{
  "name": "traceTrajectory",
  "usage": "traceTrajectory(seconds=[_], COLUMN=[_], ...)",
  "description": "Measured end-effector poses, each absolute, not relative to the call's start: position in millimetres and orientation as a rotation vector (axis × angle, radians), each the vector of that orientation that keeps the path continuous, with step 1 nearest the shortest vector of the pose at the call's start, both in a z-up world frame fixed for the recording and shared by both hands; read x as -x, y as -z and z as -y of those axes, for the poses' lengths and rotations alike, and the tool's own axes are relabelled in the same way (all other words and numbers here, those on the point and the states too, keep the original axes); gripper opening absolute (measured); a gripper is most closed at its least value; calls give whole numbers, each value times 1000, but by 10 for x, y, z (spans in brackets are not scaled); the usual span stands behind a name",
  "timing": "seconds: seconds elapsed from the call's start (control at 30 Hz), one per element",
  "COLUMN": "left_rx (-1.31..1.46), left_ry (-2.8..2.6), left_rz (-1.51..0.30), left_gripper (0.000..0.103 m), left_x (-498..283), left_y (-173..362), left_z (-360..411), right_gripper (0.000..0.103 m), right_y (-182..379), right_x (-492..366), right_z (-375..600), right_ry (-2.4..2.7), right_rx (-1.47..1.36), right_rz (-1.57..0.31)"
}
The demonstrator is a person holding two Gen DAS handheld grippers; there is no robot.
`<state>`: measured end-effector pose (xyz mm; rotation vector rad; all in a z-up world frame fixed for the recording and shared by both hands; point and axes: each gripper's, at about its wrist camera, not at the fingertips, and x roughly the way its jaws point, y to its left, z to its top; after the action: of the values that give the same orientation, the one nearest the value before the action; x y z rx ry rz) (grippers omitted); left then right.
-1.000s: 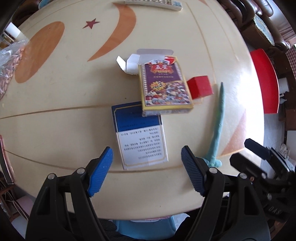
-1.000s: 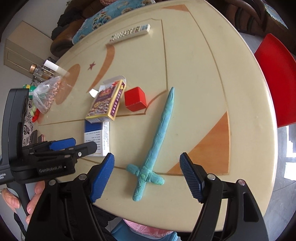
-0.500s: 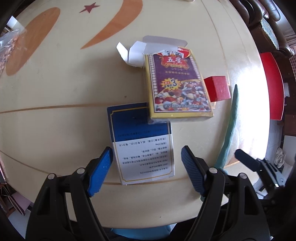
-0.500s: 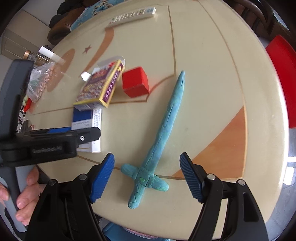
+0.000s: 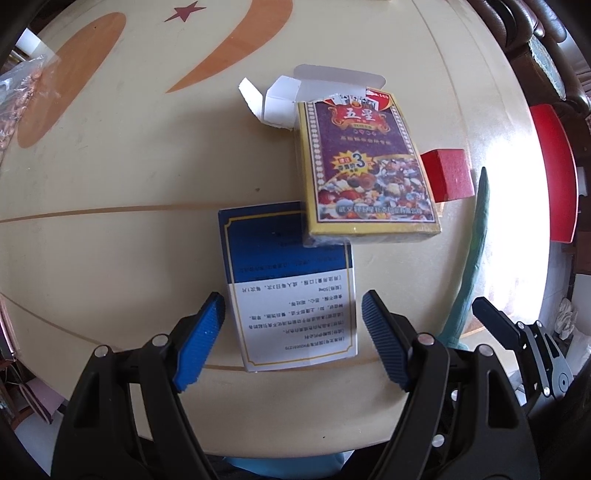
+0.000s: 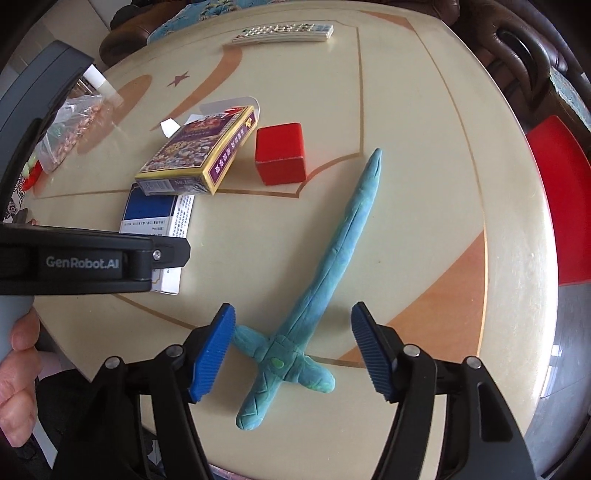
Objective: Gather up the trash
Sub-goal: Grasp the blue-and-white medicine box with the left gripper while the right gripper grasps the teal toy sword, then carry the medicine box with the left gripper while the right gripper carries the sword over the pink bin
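**Two grippers poised over boxes and a clay sword**

The blue-and-white box lies flat on the cream table, its near end between the spread fingers of the left gripper, which points down at it without touching. A purple-and-yellow card box (its white flap torn open at the far end) rests with one corner overlapping the blue box. A red cube sits just beside the card box. The blue-green clay sword lies diagonally near the table's front edge; its crossguard lies between the right gripper's fingers, which are closing but not yet pressing it. A hand holds the left gripper's handle. A remote control lies at the far edge, well apart, and a plastic bag at the left.
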<state>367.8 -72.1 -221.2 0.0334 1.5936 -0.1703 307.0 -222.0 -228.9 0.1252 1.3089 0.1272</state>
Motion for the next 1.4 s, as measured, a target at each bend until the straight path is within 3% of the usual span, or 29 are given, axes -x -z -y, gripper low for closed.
traceTrajectory(seconds=[0.1,0.27,0.43,1.4], left_rx=[-81,-128,-116,-177], left_ry=[159,145,127,220], left_rz=[-1590,-1585,-1588,-1463], left_gripper=[74,70,61,61], left_x=[-3638,-3610,-3612,-3017], left_y=[2219,2240,2212,1599], left_z=[767,864,843,543], right_gripper=[21,19,19,17], right_y=[2294,2314,2288,1825], right_x=[-3082,-3101,-3090,-2659], right_z=[2227,2315,2133,2414], right_ry=[-126,-148,-122,-124], right_rx=[-138,-205,-66,-209], right_rz=[-1314,-1316,-1314,-1245])
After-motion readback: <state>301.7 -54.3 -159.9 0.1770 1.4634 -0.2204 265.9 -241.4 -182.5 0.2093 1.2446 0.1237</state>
